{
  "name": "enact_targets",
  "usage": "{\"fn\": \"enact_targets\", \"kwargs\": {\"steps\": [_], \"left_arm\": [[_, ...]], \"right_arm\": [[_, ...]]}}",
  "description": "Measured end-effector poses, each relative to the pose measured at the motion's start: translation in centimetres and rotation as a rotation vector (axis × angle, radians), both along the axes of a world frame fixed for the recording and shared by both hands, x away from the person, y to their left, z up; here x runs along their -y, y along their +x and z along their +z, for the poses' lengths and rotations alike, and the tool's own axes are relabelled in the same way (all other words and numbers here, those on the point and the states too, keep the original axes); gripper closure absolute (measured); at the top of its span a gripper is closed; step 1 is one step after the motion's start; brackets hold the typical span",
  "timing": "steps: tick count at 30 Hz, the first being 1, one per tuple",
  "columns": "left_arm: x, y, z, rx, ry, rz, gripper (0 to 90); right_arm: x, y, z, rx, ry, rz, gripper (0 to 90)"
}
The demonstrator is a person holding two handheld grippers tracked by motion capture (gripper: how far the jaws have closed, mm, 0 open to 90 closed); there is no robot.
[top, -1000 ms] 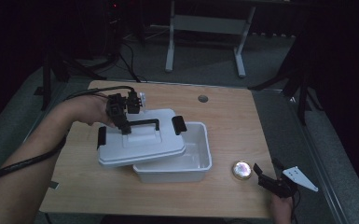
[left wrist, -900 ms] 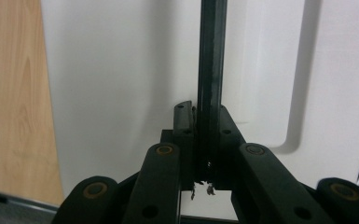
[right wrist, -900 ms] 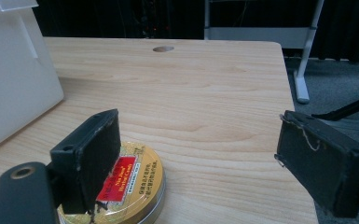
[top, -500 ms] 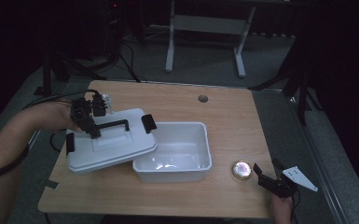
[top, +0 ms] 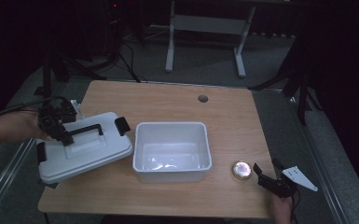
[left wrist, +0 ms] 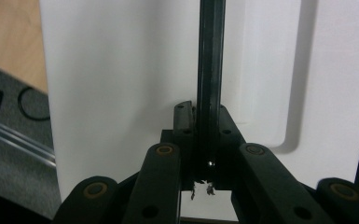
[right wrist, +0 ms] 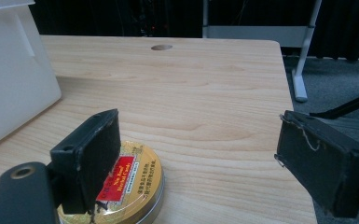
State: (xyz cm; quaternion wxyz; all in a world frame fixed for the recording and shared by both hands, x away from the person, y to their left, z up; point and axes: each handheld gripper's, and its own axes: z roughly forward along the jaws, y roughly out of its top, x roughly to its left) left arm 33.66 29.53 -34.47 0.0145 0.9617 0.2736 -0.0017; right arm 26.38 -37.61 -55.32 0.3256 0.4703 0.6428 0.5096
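The left gripper [top: 64, 135] clamps the white lid's black handle [top: 85, 131] at nine o'clock of the open tub [top: 171, 169].

Black linkage left gripper [left wrist: 200, 154] with brass-ringed pivots, right gripper [top: 269, 178] with grey three-cornered plate, padded jaws

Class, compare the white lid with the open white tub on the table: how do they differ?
The lid is shallow and carries a black handle gripped by the left tongs; the tub is deep, open-topped and untouched. The lid overhangs the table's left edge; the tub sits mid-table. Both are white plastic.
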Motion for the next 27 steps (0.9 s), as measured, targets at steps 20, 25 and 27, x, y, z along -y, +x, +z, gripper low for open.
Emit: {"fn": "enact_targets", "kwargs": {"steps": [20,25,27], "left_arm": [[-3.3,0.4,-6.1,-0.026,-0.056,0.078,83.1],[-2.8,1.3,-8.5,-0.021,-0.063,0.080,83.1],[-2.7,1.5,-9.2,-0.022,-0.067,0.086,83.1]], "right_arm": [[0.0,0.0,0.0,0.001,-0.005,0.002,13.1],[0.0,0.0,0.0,0.000,-0.004,0.006,13.2],[0.0,0.0,0.0,0.000,-0.005,0.007,13.2]]}}
